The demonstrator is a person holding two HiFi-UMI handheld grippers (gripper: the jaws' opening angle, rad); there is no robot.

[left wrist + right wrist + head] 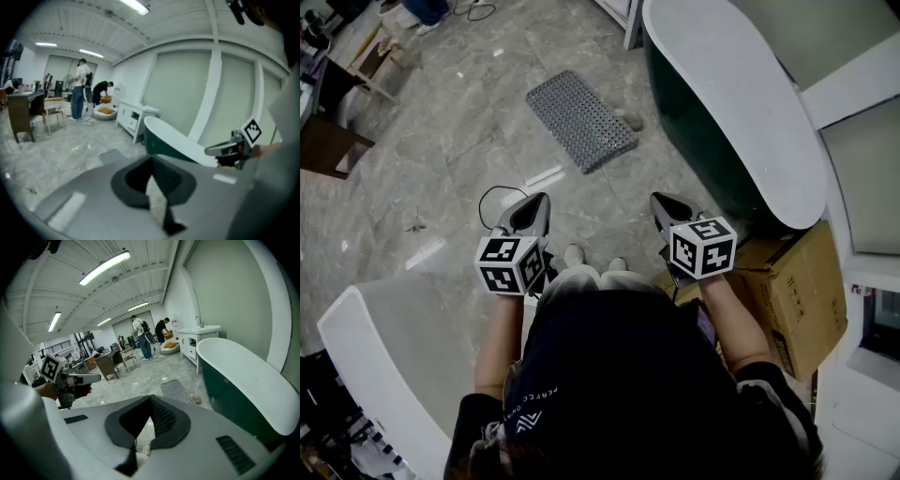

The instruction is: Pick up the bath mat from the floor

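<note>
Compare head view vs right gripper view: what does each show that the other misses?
Head view only: the cardboard box beside the bathtub, and a black cable on the floor near the left tool.
Right gripper view only: ceiling lights, two people standing far back, and a white cabinet against the wall.
Both: the bath mat lying flat on the floor beside the bathtub, untouched, plus the left tool.
</note>
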